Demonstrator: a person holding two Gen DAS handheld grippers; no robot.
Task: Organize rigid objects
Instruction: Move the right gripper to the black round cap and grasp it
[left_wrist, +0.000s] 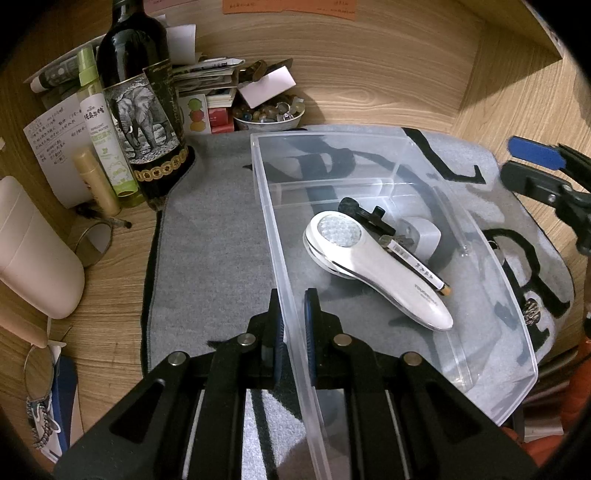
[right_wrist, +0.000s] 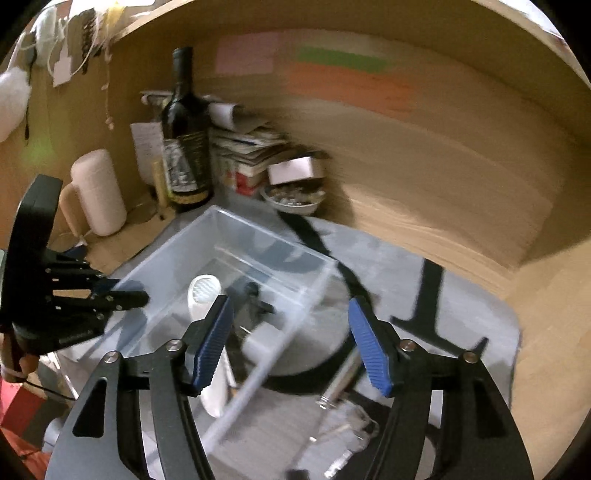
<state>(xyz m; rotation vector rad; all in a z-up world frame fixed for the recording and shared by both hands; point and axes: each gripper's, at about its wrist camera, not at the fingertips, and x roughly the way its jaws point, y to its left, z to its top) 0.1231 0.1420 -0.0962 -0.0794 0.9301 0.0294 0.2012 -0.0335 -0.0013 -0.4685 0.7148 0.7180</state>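
Warm dim light; left view sharp, right view motion-blurred, edges fisheye-bent.

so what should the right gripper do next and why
Probably lower the right gripper, jaws wide open, onto the metal items lying on the grey mat just outside the clear plastic bin. The left gripper already clamps the bin's wall, and the white handheld device lies inside, so those loose pieces look next.

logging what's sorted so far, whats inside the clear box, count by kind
white handheld device: 1
white plug adapter: 1
pen: 1
small black part: 1
total: 4 in the clear box
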